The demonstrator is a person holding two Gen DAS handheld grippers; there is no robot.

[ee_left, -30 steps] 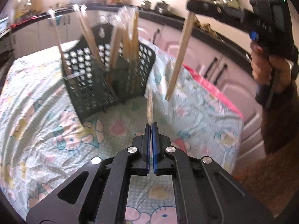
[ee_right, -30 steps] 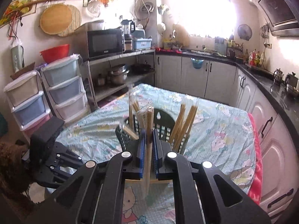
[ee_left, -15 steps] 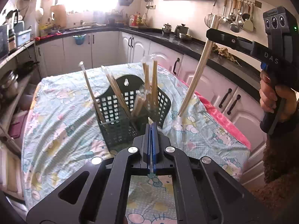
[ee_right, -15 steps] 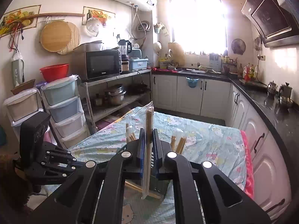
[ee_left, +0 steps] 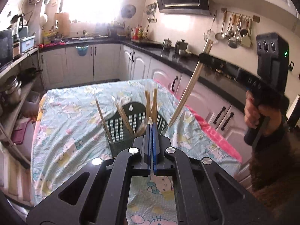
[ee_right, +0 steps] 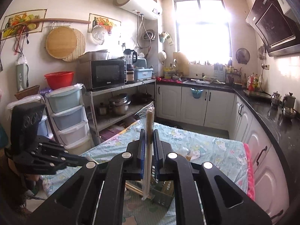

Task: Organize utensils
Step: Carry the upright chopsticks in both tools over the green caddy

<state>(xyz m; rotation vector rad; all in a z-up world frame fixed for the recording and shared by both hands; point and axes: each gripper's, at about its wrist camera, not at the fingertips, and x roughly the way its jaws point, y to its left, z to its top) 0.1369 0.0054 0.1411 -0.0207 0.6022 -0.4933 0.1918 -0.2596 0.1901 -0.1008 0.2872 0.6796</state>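
Two claws, left claw [ee_left: 151,126] pinched empty, right claw [ee_right: 149,133] gripping wrapped chopsticks [ee_right: 148,150].

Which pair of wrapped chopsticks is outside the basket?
The wrapped pair clamped in the right tool, slanting above the table; the others stand in the dark basket.

no text, label or brand legible

A bright window [ee_right: 203,31] glared on the far wall above white cabinets [ee_right: 195,105] and a black countertop [ee_right: 271,112]. On the left stood a metal shelf [ee_right: 120,90] bearing a microwave [ee_right: 107,74], near stacked plastic drawers [ee_right: 66,116]. A range hood [ee_right: 271,24] hung at right.
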